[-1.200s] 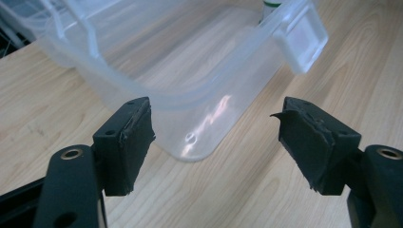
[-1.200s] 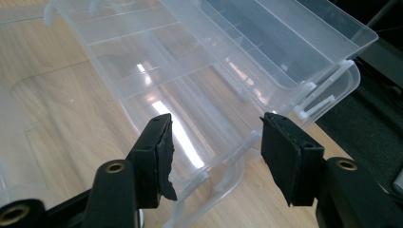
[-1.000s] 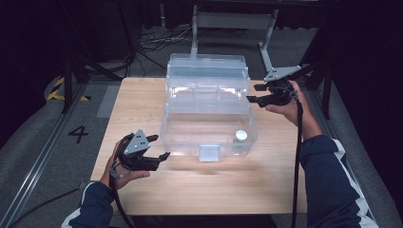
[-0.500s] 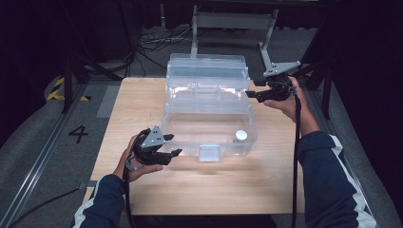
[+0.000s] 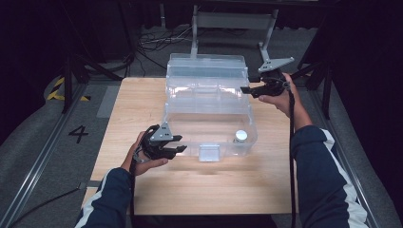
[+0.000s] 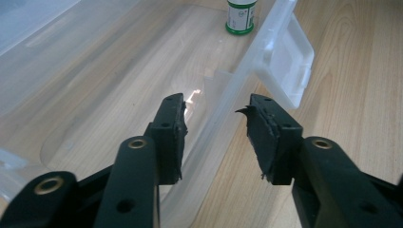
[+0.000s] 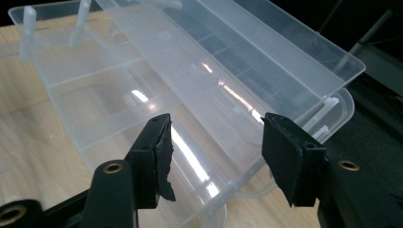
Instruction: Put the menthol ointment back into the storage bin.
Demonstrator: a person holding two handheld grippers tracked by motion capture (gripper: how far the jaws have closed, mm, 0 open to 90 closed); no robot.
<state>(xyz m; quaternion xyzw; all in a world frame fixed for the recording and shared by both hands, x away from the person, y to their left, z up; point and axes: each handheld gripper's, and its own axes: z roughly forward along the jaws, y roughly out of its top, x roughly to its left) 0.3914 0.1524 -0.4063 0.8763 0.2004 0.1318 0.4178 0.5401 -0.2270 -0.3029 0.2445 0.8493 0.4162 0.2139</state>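
Lying at the centre of the high view, the clear plastic box (image 5: 209, 118) runs its long axis left to right, its lid (image 5: 206, 71) thrown back toward the top of the frame and its front latch (image 5: 209, 153) facing the bottom. A small green-labelled bottle (image 5: 241, 136) stands inside, lower right; its print is too small to read. The left gripper (image 5: 177, 145) straddles the front wall, jaws just closing, not yet pressing. The right gripper (image 5: 247, 90) hovers half-open at the lid's right end, holding nothing. A painted "4" (image 5: 78, 134) marks the floor, left.
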